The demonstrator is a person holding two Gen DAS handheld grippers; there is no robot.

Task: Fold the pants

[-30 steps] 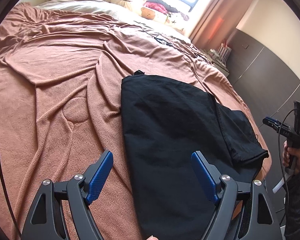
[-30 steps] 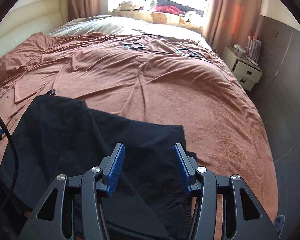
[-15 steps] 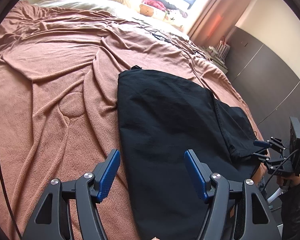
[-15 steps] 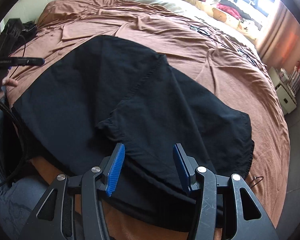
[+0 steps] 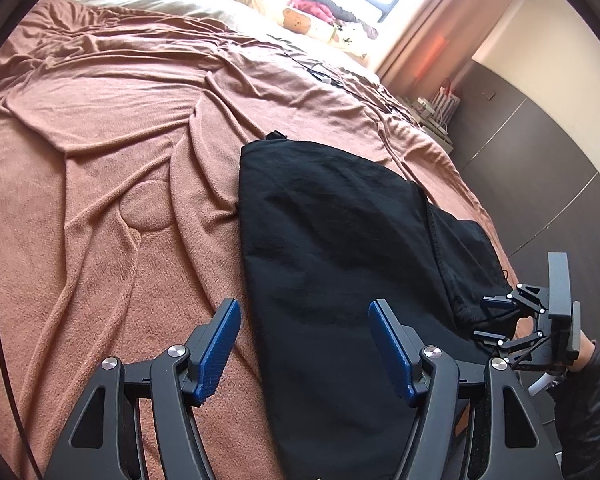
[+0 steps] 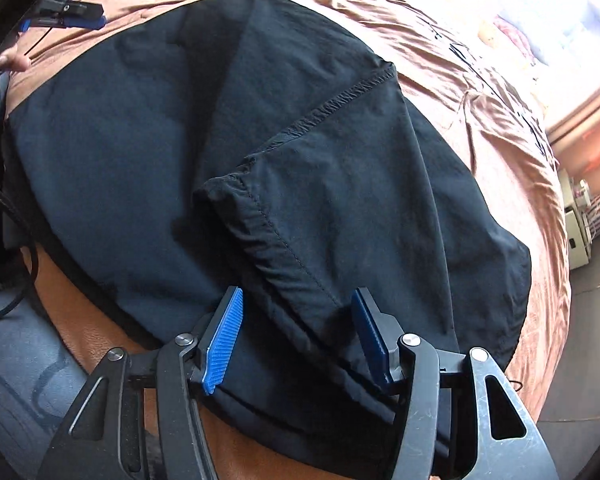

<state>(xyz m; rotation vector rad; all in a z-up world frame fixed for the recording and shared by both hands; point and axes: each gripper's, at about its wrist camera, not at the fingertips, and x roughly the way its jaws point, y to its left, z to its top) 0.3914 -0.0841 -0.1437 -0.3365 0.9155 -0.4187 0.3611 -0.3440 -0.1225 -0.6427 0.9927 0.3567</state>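
A: Right gripper (image 6: 296, 336) — how did the tongs stand?
B: Spread, and they had just been widening. A gathered hem of the black pants (image 6: 220, 140) lay between the blue pads (image 6: 225, 340), but neither pad pressed on the cloth. The gripper pointed steeply down at the near edge of the pants.

A: Left gripper (image 5: 304, 344)?
B: Also spread, jaws apart, nothing pinched. Within the last second they had narrowed somewhat, then settled. Its left pad sat over the blanket (image 5: 100, 168), just beside the pants; its right pad was over the black cloth.

A: Where were the pants?
B: Flat on the brown blanket, near the bed's front edge, already folded over on themselves, with a seam running across the top layer. A small black tab stuck out at the pants' far corner.

A: Beyond the pants?
B: Rumpled blanket further up the bed, then thin cables (image 5: 320, 76) on it, then soft toys (image 5: 300, 20) by the bright window. A nightstand (image 6: 576, 232) stood off the pants' right side. A dark sleeve (image 5: 588, 408) showed behind the right gripper.
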